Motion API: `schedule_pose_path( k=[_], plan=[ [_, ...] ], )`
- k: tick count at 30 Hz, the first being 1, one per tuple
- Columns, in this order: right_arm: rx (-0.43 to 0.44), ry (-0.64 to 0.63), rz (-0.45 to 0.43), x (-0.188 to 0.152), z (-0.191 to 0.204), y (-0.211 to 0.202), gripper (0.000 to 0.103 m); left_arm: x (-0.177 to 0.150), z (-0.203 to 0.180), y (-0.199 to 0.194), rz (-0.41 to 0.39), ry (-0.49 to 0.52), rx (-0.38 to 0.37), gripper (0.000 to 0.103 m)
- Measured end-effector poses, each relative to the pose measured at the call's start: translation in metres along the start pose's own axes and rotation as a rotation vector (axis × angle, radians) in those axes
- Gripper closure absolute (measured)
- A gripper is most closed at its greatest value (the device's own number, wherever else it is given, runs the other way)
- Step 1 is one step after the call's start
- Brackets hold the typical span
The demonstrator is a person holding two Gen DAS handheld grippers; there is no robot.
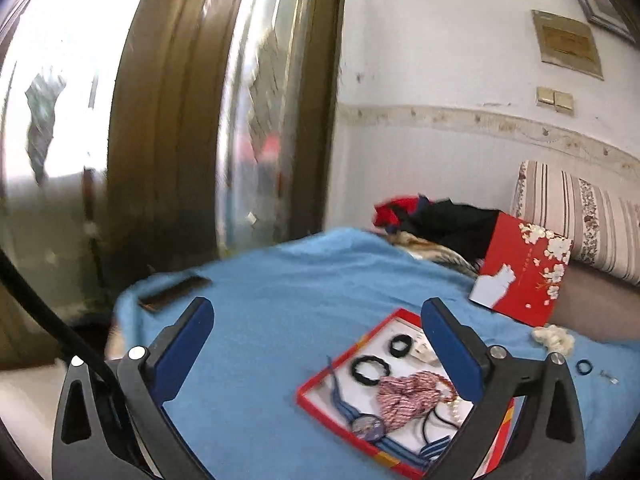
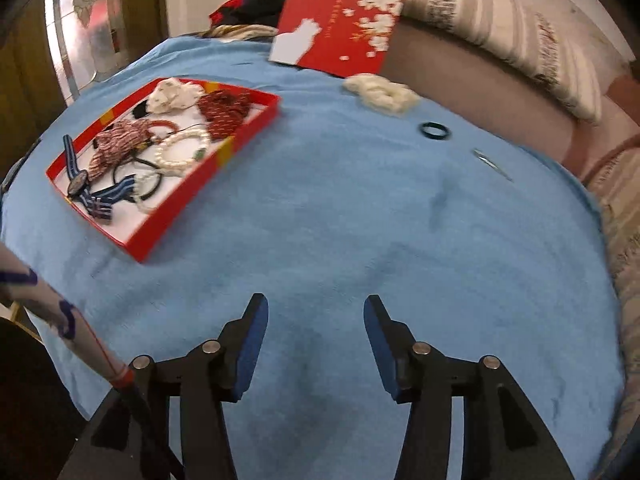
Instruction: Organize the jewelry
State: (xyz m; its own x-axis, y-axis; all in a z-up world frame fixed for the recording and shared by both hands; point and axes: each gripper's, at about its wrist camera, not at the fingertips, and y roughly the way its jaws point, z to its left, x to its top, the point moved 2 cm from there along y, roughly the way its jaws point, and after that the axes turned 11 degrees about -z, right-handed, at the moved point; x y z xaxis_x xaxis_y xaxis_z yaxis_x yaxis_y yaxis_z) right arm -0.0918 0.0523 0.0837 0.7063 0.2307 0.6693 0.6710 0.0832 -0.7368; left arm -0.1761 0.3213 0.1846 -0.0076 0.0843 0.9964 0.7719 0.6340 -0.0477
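1. Red tray [image 2: 256, 130] sits on the blue cloth [image 2: 340, 220], ahead and left of the right gripper [image 2: 316, 312], well apart from it. Holds pearl bracelet [image 2: 182, 152], red-white scrunchie [image 2: 116, 144], dark red scrunchie [image 2: 224, 110], white scrunchie [image 2: 172, 94], striped ribbon [image 2: 100, 196].
2. Loose on the cloth, ahead-right of the right gripper: cream scrunchie [image 2: 380, 92], dark ring [image 2: 434, 130], small metal clip [image 2: 492, 164]. All far from its fingers.
3. Right gripper: jaws apart, nothing held.
4. Left gripper [image 1: 318, 312]: jaws wide, empty. Tray [image 1: 320, 384] lies under and just beyond its right finger [image 1: 452, 348].
5. Red lid [image 2: 336, 24] leans behind the tray.
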Motion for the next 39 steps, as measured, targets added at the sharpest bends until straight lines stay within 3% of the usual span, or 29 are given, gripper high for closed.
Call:
schedule_pose_path(
  k=[2, 9, 13, 17, 23, 28, 39],
  plan=[
    [-0.004, 0.032, -0.020, -0.003, -0.014, -0.009, 0.050, 0.013, -0.005, -0.024, -0.033, 0.036, -0.001, 0.000],
    [0.003, 0.073, -0.123, 0.009, -0.041, -0.039, 0.049, 0.051, -0.023, -0.073, -0.043, 0.017, -0.126, 0.000],
    [-0.033, -0.010, -0.217, 0.035, -0.049, -0.063, 0.041, 0.058, -0.044, -0.085, 0.064, 0.021, -0.222, 0.000],
    [-0.030, -0.001, -0.286, 0.045, -0.059, -0.086, 0.031, 0.039, -0.066, -0.093, 0.198, -0.033, -0.330, 0.000],
    [0.032, 0.066, -0.228, 0.009, -0.054, -0.081, 0.029, -0.014, -0.104, -0.098, 0.327, 0.131, -0.306, 0.000],
    [0.021, 0.050, -0.178, -0.008, -0.051, -0.071, 0.029, -0.041, -0.115, -0.100, 0.419, 0.154, -0.333, 0.000],
    [0.022, 0.017, -0.137, -0.004, -0.027, -0.065, 0.029, -0.070, -0.116, -0.092, 0.492, 0.238, -0.307, 0.000]
  ],
)
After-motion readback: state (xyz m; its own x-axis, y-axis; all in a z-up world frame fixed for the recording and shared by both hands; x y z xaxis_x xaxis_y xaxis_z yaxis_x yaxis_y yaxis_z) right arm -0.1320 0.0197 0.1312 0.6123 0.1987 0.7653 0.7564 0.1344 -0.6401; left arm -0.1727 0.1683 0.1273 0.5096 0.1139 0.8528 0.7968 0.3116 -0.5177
